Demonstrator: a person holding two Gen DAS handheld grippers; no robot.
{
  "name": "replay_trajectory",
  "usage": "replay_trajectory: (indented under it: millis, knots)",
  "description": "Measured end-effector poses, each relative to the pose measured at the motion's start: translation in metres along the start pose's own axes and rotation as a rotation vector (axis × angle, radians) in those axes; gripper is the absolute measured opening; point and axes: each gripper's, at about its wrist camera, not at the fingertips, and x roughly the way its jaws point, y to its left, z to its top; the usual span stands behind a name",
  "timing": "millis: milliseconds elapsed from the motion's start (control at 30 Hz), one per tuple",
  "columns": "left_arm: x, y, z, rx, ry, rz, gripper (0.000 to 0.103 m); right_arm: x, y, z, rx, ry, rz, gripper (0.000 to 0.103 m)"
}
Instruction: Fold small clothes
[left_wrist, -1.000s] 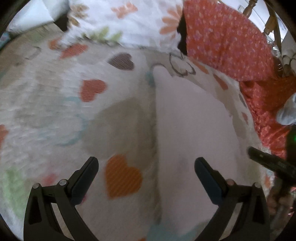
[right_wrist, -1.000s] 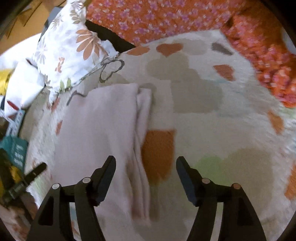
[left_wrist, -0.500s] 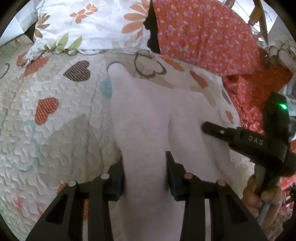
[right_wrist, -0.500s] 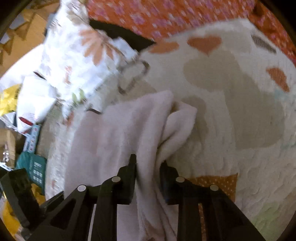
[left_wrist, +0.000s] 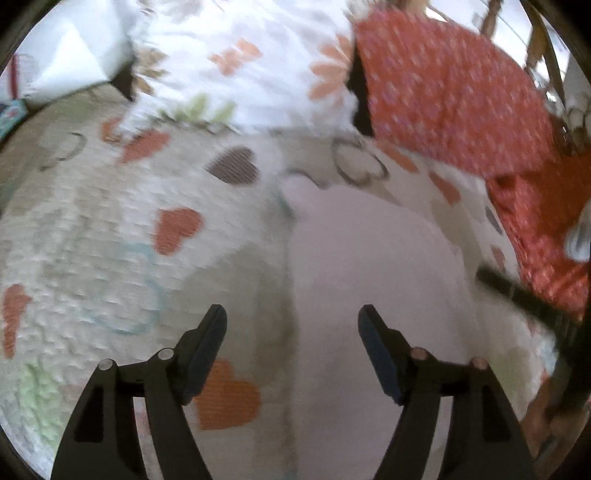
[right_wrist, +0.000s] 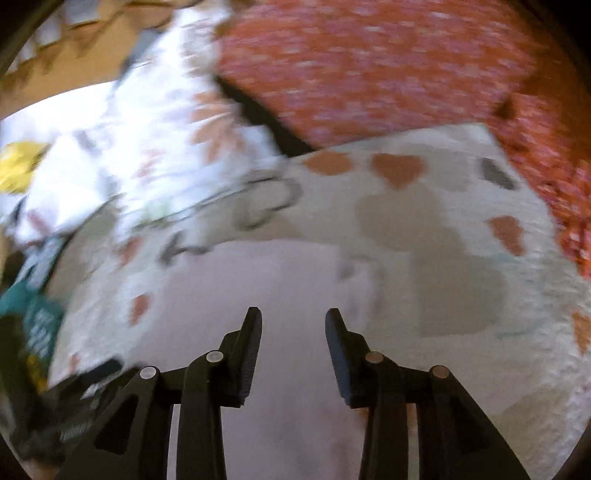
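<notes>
A pale pink small garment (left_wrist: 369, 277) lies flat on a cream quilt with heart prints (left_wrist: 110, 229). My left gripper (left_wrist: 291, 332) is open and empty above the garment's left edge. In the right wrist view the same pink garment (right_wrist: 258, 288) lies spread on the quilt (right_wrist: 443, 229). My right gripper (right_wrist: 293, 332) is open and empty above it. The other gripper's dark finger (left_wrist: 517, 291) shows at the right of the left wrist view. Both views are blurred by motion.
A white flowered pillow (left_wrist: 240, 62) and an orange flowered pillow (left_wrist: 450, 92) lie at the far end of the bed. Orange fabric (right_wrist: 369, 62) borders the quilt. A teal packet (right_wrist: 37, 328) and yellow item (right_wrist: 18, 166) sit at the left.
Half a second ago both grippers were shut on the pink garment, holding it up. Now both have opened and the garment lies flat on the quilt.
</notes>
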Motion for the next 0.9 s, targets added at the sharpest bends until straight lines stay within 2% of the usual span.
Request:
replay_trajectory:
  millis: [67, 133, 200, 267, 333, 400, 500, 633, 733, 800, 833, 900]
  knots:
    - [-0.016, 0.009, 0.001, -0.016, -0.068, 0.045, 0.073, 0.006, 0.018, -0.010, -0.059, 0.040, 0.042, 0.037]
    - [-0.039, 0.014, -0.001, -0.012, -0.171, 0.133, 0.077, 0.017, 0.035, -0.024, -0.118, 0.091, 0.048, 0.037]
    - [-0.060, 0.017, -0.004, -0.004, -0.273, 0.215, 0.095, 0.029, 0.045, -0.042, -0.171, 0.158, 0.011, 0.037]
    - [-0.087, 0.018, -0.011, 0.004, -0.400, 0.289, 0.100, 0.036, 0.055, -0.058, -0.230, 0.183, -0.070, 0.037]
    - [-0.108, 0.020, -0.015, 0.008, -0.472, 0.322, 0.102, 0.029, 0.061, -0.072, -0.272, 0.196, -0.120, 0.037]
    - [-0.130, 0.022, -0.020, 0.010, -0.538, 0.314, 0.103, 0.021, 0.062, -0.085, -0.283, 0.222, -0.159, 0.043]
    - [-0.148, 0.022, -0.024, 0.023, -0.554, 0.254, 0.103, 0.011, 0.053, -0.109, -0.270, 0.322, -0.223, 0.052]
    - [-0.164, 0.024, -0.034, 0.023, -0.549, 0.156, 0.103, -0.012, 0.037, -0.125, -0.244, 0.384, -0.250, 0.064]
    - [-0.170, 0.018, -0.041, 0.029, -0.524, 0.160, 0.103, -0.022, 0.027, -0.134, -0.221, 0.437, -0.255, 0.064]
    - [-0.168, 0.015, -0.046, -0.002, -0.490, 0.132, 0.103, -0.039, 0.022, -0.124, -0.197, 0.370, -0.264, 0.064]
    - [-0.163, 0.014, -0.047, -0.013, -0.464, 0.123, 0.103, -0.050, 0.022, -0.110, -0.186, 0.306, -0.286, 0.064]
    - [-0.144, 0.009, -0.050, -0.007, -0.396, 0.153, 0.103, -0.062, 0.022, -0.090, -0.171, 0.224, -0.299, 0.069]
